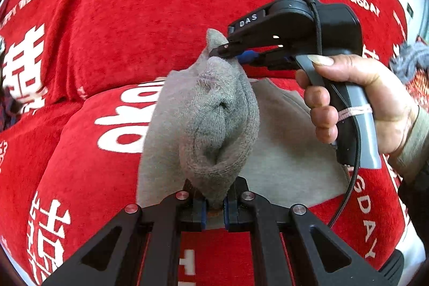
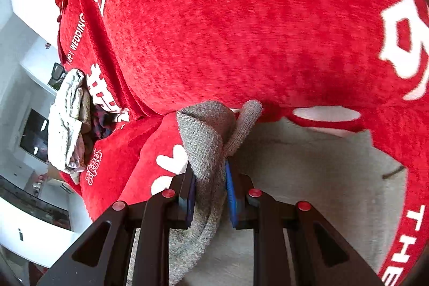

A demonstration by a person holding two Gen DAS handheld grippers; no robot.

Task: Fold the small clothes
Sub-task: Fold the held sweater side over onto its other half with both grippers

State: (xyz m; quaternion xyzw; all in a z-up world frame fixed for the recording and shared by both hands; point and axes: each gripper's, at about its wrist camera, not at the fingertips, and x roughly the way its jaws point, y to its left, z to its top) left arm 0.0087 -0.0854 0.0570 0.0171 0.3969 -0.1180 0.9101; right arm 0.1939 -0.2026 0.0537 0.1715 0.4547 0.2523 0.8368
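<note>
Two grippers have hold of one grey sock (image 1: 211, 119), which hangs stretched between them above a red cover (image 1: 161, 26) printed with white characters and lettering. From the left wrist view, the left gripper (image 1: 214, 208) sits at the near edge with its blue-padded jaws drawn tight together on one end of the sock, the knitted fabric bunching up out of them into a rounded fold. The far end of the sock reaches up to the right gripper (image 1: 228, 50), whose black jaws pinch a corner of the fabric. A hand (image 1: 359, 103) wraps the grey handle of that right gripper on the right side of the scene, fingers curled round it, with a black cable trailing down beside it.

From the right wrist view, the right gripper (image 2: 209, 195) has its jaws closed narrowly on a thick fold of the sock (image 2: 206, 141), which rises out of them and curls over at the top. Under the sock lies a pale grey cloth (image 2: 308, 178) spread flat on the red cover (image 2: 241, 31). Far to the left, at the cover's edge, sits a heap of crumpled light-coloured clothes (image 2: 68, 122); what kind they are is hard to say through the blur.
</note>
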